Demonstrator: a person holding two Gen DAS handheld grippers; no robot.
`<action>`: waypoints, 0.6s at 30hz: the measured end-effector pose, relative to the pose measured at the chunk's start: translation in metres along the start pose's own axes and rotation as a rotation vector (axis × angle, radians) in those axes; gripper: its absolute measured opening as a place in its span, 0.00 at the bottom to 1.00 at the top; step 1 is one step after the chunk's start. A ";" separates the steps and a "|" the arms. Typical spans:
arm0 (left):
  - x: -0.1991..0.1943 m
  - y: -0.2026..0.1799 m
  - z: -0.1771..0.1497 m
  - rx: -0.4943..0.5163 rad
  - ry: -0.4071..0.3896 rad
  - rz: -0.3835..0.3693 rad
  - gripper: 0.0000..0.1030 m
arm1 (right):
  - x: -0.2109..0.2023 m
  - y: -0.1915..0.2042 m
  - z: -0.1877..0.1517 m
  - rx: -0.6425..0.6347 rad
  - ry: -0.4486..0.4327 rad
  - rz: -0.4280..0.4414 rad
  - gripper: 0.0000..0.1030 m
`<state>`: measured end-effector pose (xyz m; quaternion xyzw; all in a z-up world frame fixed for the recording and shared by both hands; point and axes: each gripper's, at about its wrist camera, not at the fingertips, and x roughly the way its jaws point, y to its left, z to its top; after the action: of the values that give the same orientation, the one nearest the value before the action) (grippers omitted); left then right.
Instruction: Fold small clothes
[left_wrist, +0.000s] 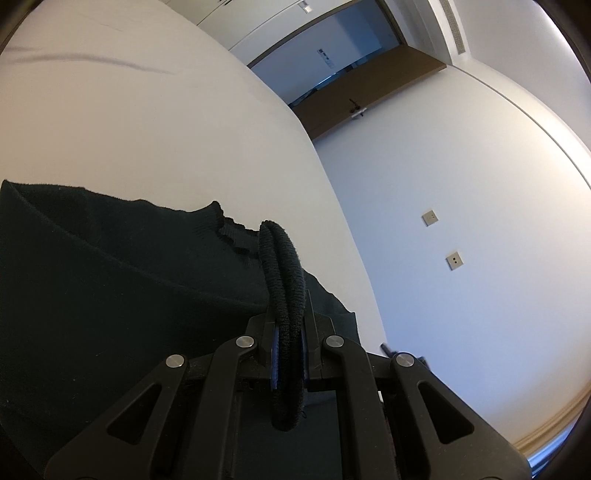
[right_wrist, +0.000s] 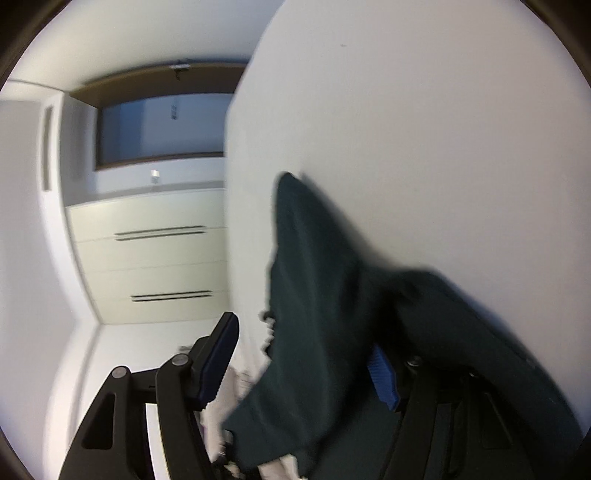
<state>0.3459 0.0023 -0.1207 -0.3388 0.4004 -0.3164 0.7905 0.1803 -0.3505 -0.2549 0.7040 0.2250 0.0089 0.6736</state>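
Note:
A dark green knitted garment (left_wrist: 110, 295) lies spread on the white table (left_wrist: 147, 129), its far edge rumpled. My left gripper (left_wrist: 287, 332) is shut on a ribbed hem band (left_wrist: 282, 266) of it, which stands up in a doubled loop between the blue pads. In the right wrist view the same garment (right_wrist: 317, 295) is blurred and drapes down between the fingers of my right gripper (right_wrist: 301, 365). That gripper is open: the left finger (right_wrist: 218, 354) stands clear of the cloth, while the right blue pad (right_wrist: 384, 380) is partly covered by it.
The table edge (left_wrist: 332, 184) curves close beside the left gripper, with a white wall and two sockets (left_wrist: 430, 218) beyond. A brown door (left_wrist: 369, 96) stands open. Pale drawers (right_wrist: 155, 258) fill the left of the right wrist view, and light cloth (right_wrist: 273, 465) lies under the garment.

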 end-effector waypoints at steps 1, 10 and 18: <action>-0.006 0.003 0.000 -0.003 0.002 0.004 0.07 | 0.001 0.001 0.002 -0.002 -0.010 0.024 0.67; 0.014 0.032 -0.011 -0.039 0.038 0.068 0.07 | -0.001 -0.007 0.023 -0.007 -0.089 0.181 0.65; 0.038 0.060 -0.032 -0.028 0.089 0.140 0.07 | 0.000 -0.008 0.024 -0.086 -0.107 0.162 0.55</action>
<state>0.3508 -0.0020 -0.1983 -0.3063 0.4623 -0.2695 0.7873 0.1854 -0.3733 -0.2644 0.6897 0.1304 0.0354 0.7113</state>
